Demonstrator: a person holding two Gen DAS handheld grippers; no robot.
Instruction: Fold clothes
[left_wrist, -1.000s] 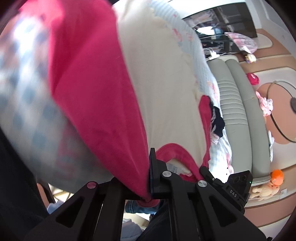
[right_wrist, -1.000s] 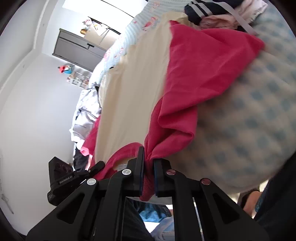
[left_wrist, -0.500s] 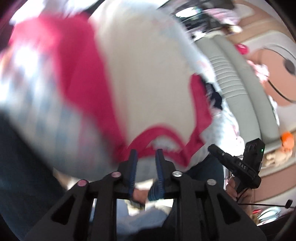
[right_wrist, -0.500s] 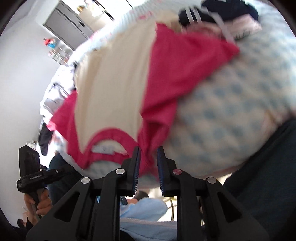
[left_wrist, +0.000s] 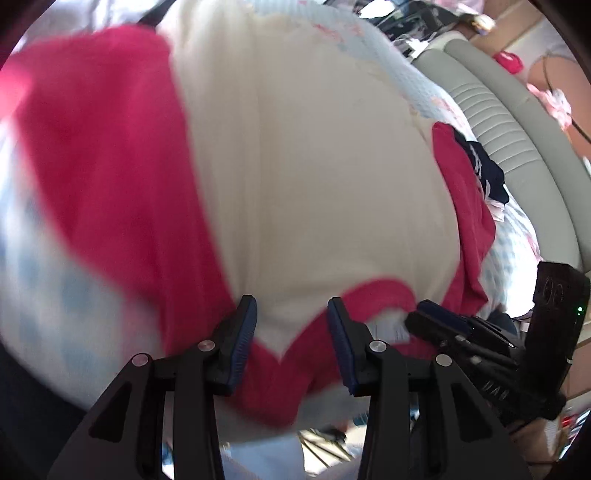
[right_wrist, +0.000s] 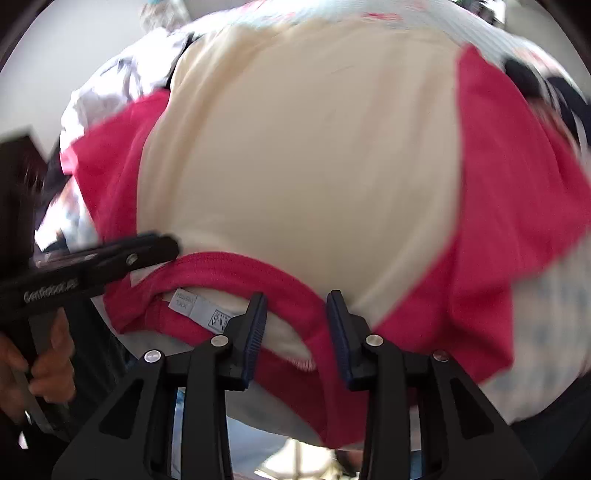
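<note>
Looking down on a cream short-sleeved cotton T-shirt with hot-pink sleeves and neckband (left_wrist: 325, 184), lying spread flat across a blue-and-white checked bedcover (left_wrist: 74, 295), neckband nearest at 6 o'clock and hem running away towards 12, probably so that both shoulders are sitting within easy reach

Holding the left tool (left_wrist: 291, 310) with jaws apart and gripping nothing, hovering over the pink shoulder seam at about 6 o'clock in the left wrist view, just left of the pink neckband (right_wrist: 240, 266)

Holding the right tool (right_wrist: 296, 306) likewise with jaws apart and empty, straddling the right end of the neckband at 6 o'clock in its own view, a white sewn-in label (right_wrist: 199, 308) showing inside the neck at about 7 o'clock

Keeping the two tools close together, one on each side of the neck opening, a placing seemingly suited to pinching both shoulders evenly

Showing no fold in the shirt in either view: fitting a garment being laid out for folding as well as one being opened flat again, so judging the stage no further

Noting a navy garment with white stripes (left_wrist: 484, 173) bunched beyond the far sleeve at 3 o'clock, beside a grey ribbed padded surface (left_wrist: 517, 122) at 2 o'clock, well clear of the working area
</note>
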